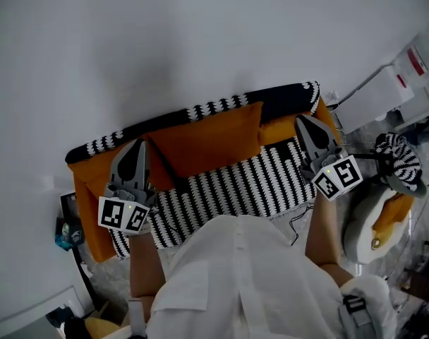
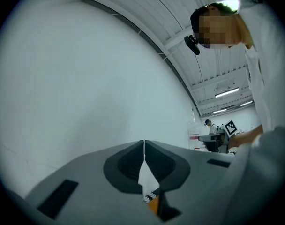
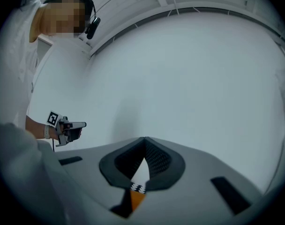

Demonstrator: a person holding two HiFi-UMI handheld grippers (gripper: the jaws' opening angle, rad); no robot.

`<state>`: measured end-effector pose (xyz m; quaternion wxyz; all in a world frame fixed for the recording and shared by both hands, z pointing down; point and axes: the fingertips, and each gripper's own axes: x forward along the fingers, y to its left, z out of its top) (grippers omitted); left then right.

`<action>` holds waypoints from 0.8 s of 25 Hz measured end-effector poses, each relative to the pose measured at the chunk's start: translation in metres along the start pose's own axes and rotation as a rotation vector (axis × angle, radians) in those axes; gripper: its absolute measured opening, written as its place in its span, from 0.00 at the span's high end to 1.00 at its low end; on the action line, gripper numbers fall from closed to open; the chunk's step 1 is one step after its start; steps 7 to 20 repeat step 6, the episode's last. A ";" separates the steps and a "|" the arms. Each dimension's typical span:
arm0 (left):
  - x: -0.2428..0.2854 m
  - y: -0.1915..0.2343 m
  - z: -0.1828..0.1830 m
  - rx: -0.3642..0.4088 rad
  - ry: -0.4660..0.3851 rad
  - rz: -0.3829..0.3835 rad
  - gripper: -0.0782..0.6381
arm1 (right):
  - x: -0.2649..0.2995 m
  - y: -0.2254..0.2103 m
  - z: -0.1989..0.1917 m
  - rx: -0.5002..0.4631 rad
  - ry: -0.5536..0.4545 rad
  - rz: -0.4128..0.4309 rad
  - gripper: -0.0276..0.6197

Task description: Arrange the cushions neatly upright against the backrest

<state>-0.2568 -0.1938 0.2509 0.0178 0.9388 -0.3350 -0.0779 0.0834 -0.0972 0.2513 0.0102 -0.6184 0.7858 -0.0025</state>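
Flanking orange cushion (image 1: 207, 145), left claw (image 1: 138, 147) and right claw (image 1: 303, 122) closed, white wall (image 1: 200, 41) beyond

Plain white wall (image 2: 86, 88) is filling most of the view; long strip lights (image 2: 228, 93) are glowing under ribbed white ceiling (image 2: 133, 3).

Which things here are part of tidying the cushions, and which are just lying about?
Part of the job: orange cushion, striped cushion, sofa backrest, left hand-held gripper, right hand-held gripper.
Lying about: striped bundle at right, white equipment behind it, dark box beside the sofa.
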 end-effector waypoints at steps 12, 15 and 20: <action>-0.002 -0.007 -0.003 -0.007 0.009 -0.007 0.86 | -0.012 -0.005 0.001 0.009 -0.002 -0.019 0.95; -0.002 -0.007 -0.003 -0.007 0.009 -0.007 0.86 | -0.012 -0.005 0.001 0.009 -0.002 -0.019 0.95; -0.002 -0.007 -0.003 -0.007 0.009 -0.007 0.86 | -0.012 -0.005 0.001 0.009 -0.002 -0.019 0.95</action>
